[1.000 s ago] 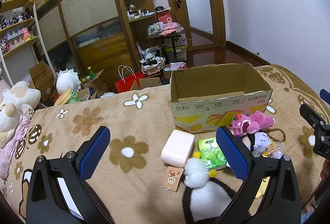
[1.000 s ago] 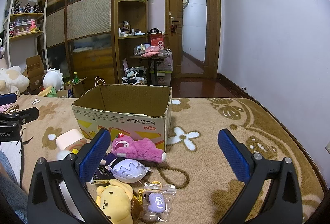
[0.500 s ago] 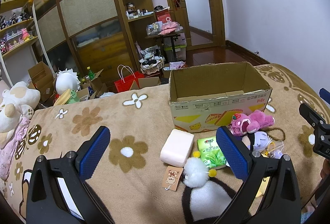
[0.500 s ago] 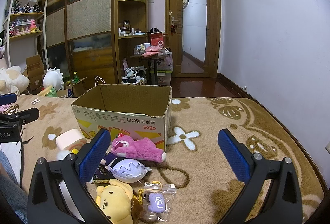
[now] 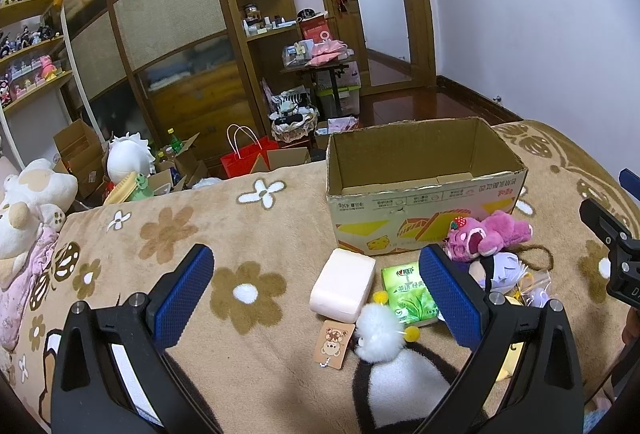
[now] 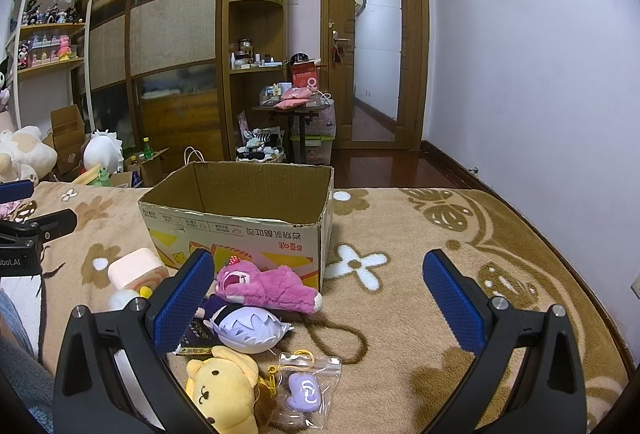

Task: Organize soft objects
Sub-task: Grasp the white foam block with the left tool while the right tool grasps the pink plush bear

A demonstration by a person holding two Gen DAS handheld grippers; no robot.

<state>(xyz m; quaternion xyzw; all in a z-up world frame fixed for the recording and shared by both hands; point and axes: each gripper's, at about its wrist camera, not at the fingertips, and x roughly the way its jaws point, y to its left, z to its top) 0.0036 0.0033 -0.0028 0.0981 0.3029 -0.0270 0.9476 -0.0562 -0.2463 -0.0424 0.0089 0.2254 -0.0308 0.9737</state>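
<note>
An open, empty cardboard box (image 5: pixel 424 186) (image 6: pixel 240 222) stands on a brown flowered blanket (image 5: pixel 192 234). In front of it lie a pink plush bear (image 5: pixel 486 234) (image 6: pixel 264 284), a purple-haired plush doll (image 5: pixel 502 270) (image 6: pixel 248 326), a pale pink squishy block (image 5: pixel 344 284) (image 6: pixel 134 268), a green tissue pack (image 5: pixel 410 294), a white pom-pom toy (image 5: pixel 378 326), a yellow plush dog (image 6: pixel 224 390) and a bagged purple charm (image 6: pixel 306 388). My left gripper (image 5: pixel 316 290) is open and empty, above the block. My right gripper (image 6: pixel 320 298) is open and empty, right of the plush pile.
A bear tag (image 5: pixel 332 344) lies by the pom-pom. Large plush toys (image 5: pixel 28 202) sit at the blanket's left edge. Beyond the bed are boxes, a red bag (image 5: pixel 248 158), a wooden wardrobe (image 5: pixel 168 34), a small cluttered table (image 6: pixel 296 106) and a door (image 6: pixel 376 54).
</note>
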